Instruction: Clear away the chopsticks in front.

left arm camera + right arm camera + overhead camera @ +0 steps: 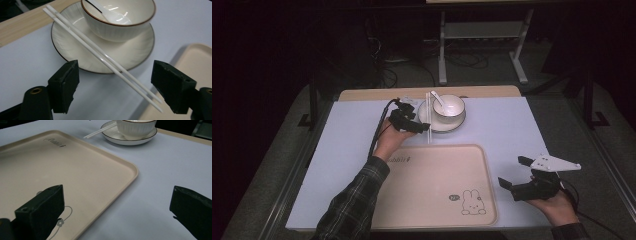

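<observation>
Here the chopsticks (100,53) lean on the plate's (72,50) rim, tips down on the surface. They look thin, stiff, light and slippery, so pinching near the middle seems best. The left tool (113,85) is open around them, not touching. Far from the plate, the right tool (117,215) is open and empty.

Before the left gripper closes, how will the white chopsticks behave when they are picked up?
The chopsticks look thin, straight and glossy, so they are probably stiff, light and slippery. One end rests on the plate, the other over the table, so they may roll or separate if nudged. The left gripper straddles them, open; a centred grip seems safer.
</observation>
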`<state>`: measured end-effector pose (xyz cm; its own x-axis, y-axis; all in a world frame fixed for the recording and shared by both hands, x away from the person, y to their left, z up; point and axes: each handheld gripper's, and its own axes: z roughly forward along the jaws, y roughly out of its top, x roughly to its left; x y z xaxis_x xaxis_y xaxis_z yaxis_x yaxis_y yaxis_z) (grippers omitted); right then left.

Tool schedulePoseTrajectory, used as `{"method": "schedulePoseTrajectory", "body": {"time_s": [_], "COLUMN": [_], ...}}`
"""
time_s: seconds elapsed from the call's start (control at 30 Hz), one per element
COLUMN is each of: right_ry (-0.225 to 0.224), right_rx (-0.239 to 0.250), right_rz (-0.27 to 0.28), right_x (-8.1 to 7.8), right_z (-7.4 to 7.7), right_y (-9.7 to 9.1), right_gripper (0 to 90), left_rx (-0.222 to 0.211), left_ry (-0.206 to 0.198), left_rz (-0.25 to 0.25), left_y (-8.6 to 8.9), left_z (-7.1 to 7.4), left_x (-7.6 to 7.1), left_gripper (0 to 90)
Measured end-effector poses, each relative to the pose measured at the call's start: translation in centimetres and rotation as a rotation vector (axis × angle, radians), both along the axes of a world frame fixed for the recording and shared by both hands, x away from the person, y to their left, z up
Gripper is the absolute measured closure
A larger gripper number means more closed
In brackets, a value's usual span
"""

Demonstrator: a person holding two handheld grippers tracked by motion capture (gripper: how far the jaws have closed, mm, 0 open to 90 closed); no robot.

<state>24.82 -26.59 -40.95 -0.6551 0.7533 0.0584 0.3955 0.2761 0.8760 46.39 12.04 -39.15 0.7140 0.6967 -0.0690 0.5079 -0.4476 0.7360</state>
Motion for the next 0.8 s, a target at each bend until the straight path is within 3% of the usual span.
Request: {"method": "schedulePoseTrajectory", "body": {"time_s": [0.1,0.3,0.43,0.6,0.8], "right_ry": [-0.003,-0.005,-0.007,-0.009,-0.008], "right_rx": [0.006,0.023,0.028,0.031,0.037], "right_rz": [0.000,0.001,-0.001,0.002,0.002], "right_x": [0.0,0.0,-0.1,-0.1,-0.1], "right_z": [0.0,0.1,0.2,0.2,0.2], "right_y": [0.0,-0.3,-0.3,-0.3,-0.4], "right_gripper": [0.0,0.0,0.0,0.0,0.0], "left_rx": [-0.001,0.062,0.088,0.130,0.145], "left_ry": [0.014,0.023,0.000,0.007,0.014], "left_rz": [0.026,0.049,0.053,0.061,0.071], "left_y": [-0.4,-2.2,-2.8,-3.5,-3.7], "left_z": [-0.2,-1.2,-1.6,-2.6,-3.0], "left_x": [1.1,2.8,3.0,3.4,3.9], "left_gripper": [25.1,31.8,35.0,39.1,45.1]}}
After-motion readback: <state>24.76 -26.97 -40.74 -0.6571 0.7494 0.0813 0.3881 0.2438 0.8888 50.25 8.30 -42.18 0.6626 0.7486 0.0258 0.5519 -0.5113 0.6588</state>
